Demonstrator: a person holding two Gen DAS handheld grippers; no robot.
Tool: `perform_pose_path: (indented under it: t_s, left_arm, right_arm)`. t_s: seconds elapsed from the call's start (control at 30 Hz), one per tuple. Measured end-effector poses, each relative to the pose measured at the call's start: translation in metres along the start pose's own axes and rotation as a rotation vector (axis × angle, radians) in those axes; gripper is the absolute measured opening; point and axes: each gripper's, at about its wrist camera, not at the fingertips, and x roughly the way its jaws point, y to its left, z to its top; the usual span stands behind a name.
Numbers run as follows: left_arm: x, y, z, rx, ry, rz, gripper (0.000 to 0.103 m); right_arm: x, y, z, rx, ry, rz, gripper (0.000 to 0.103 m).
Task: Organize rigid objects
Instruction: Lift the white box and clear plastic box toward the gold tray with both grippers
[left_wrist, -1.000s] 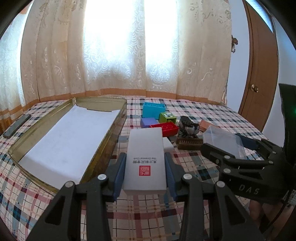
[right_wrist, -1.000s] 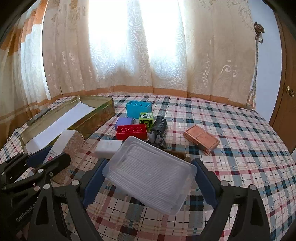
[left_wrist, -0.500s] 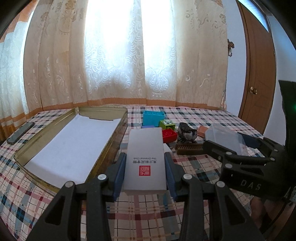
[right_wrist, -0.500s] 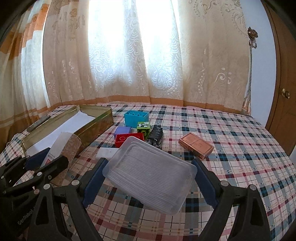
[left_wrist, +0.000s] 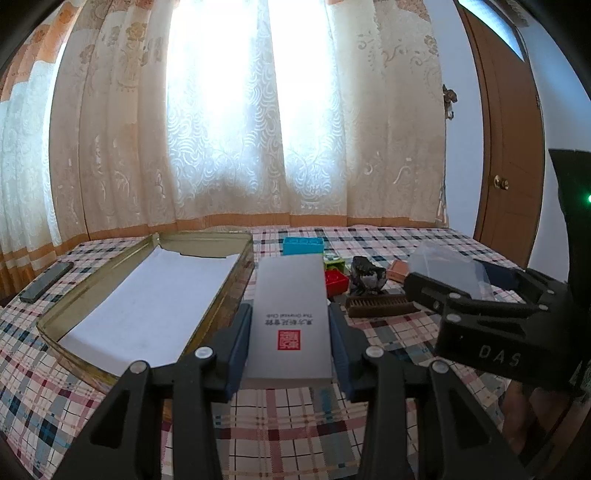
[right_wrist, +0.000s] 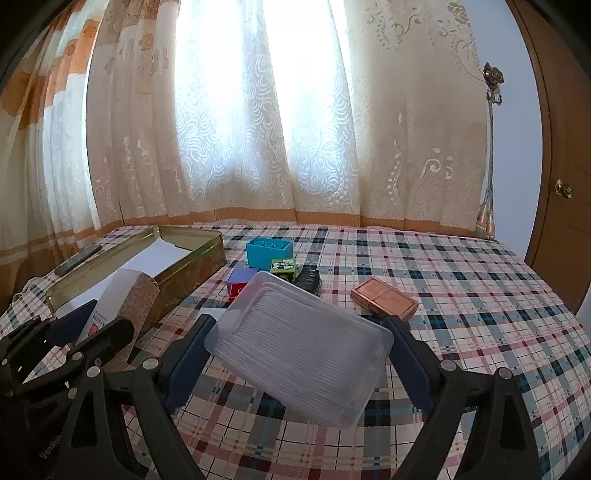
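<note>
My left gripper (left_wrist: 290, 343) is shut on a white box with a red seal (left_wrist: 290, 317), held above the checked cloth just right of the open gold tin (left_wrist: 236, 291). The tin is lined with white paper (left_wrist: 159, 302). My right gripper (right_wrist: 299, 354) is shut on a clear plastic box (right_wrist: 301, 347), held above the cloth. In the right wrist view the left gripper (right_wrist: 85, 332) and its white box (right_wrist: 122, 295) show at the left beside the tin (right_wrist: 192, 266). In the left wrist view the right gripper (left_wrist: 491, 314) and clear box (left_wrist: 447, 269) show at the right.
On the cloth lie a blue brick (right_wrist: 269, 251), a green block (right_wrist: 282, 266), a purple block (right_wrist: 240, 278), a black object (right_wrist: 308, 280), a copper box (right_wrist: 384, 297), a red brick (left_wrist: 336, 280) and a brown brush (left_wrist: 380, 304). A dark phone (left_wrist: 46, 280) lies at the far left. Curtains hang behind.
Both grippers have risen and tilted up with their boxes still held; the cloth and its objects sit lower in both views.
</note>
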Motion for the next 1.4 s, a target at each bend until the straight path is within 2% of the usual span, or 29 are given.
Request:
perform_pose_path:
  t_s: [0.47, 1.03, 1.4]
  left_arm:
    - [-0.016, 0.000, -0.002, 0.013, -0.096, 0.017, 0.040]
    - [-0.022, 0.029, -0.003, -0.023, -0.116, 0.085, 0.040]
    - [-0.027, 0.053, -0.004, -0.046, -0.123, 0.126, 0.040]
  right_arm:
    - [-0.016, 0.001, 0.000, 0.018, -0.098, -0.020, 0.092]
    - [-0.020, 0.017, 0.002, 0.003, -0.160, -0.041, 0.092]
    - [-0.014, 0.044, 0.004, -0.031, -0.153, 0.017, 0.092]
